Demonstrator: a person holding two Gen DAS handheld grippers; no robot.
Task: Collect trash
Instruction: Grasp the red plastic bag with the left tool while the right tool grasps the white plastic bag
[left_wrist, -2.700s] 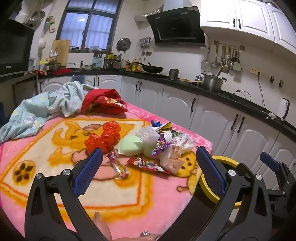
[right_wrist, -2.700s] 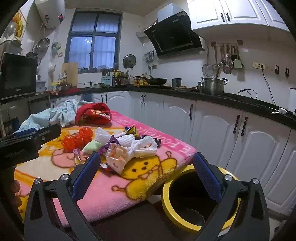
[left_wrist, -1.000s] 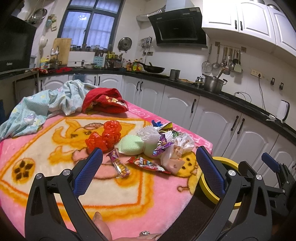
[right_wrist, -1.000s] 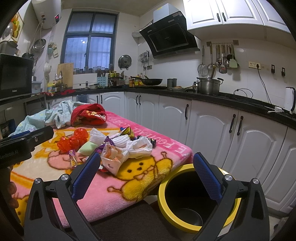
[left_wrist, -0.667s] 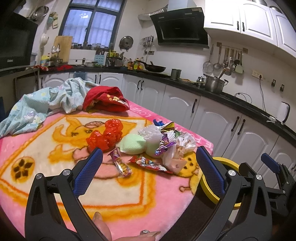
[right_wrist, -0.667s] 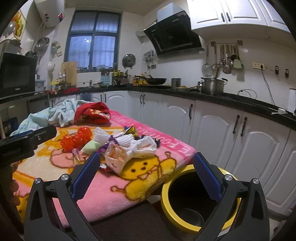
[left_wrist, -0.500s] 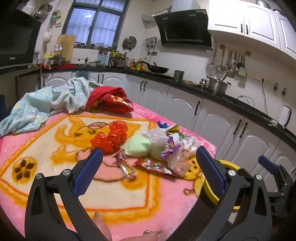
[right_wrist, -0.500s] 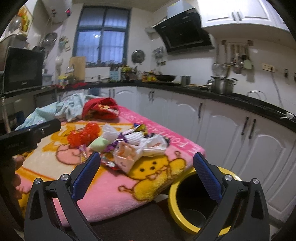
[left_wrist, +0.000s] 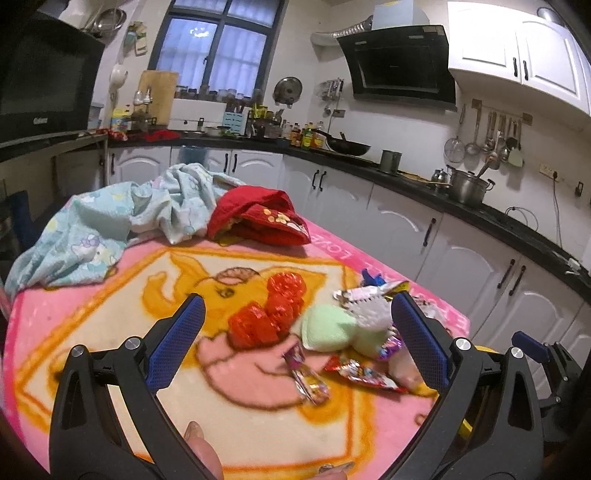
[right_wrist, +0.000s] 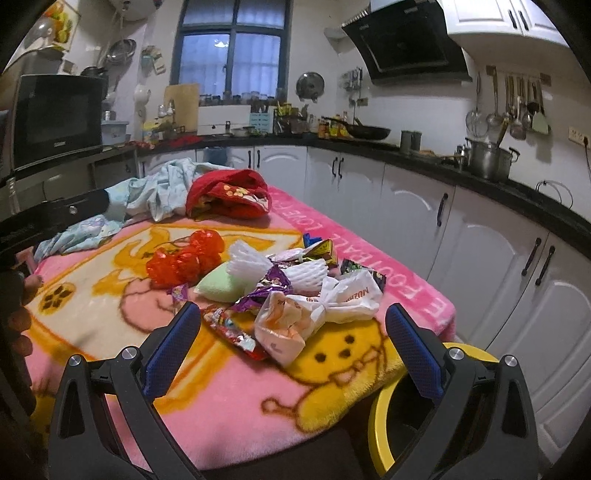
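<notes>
one yellow-rimmed bin (right_wrist: 384, 413), two crumpled cloths (right_wrist: 162, 192), one blanket (right_wrist: 240, 398).

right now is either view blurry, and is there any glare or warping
Left wrist view: the wrappers and the green pouch near the left claw are smeared by motion blur, while the far counter looks sharper. Right wrist view: the trash pile is crisp, no strong glare. Both views bend the cabinets and darken at the corners.

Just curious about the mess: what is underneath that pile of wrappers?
The wrappers lie on a pink cartoon blanket that covers the surface. What the blanket rests on is hidden. A yellow-rimmed bin stands beside its edge.
</notes>
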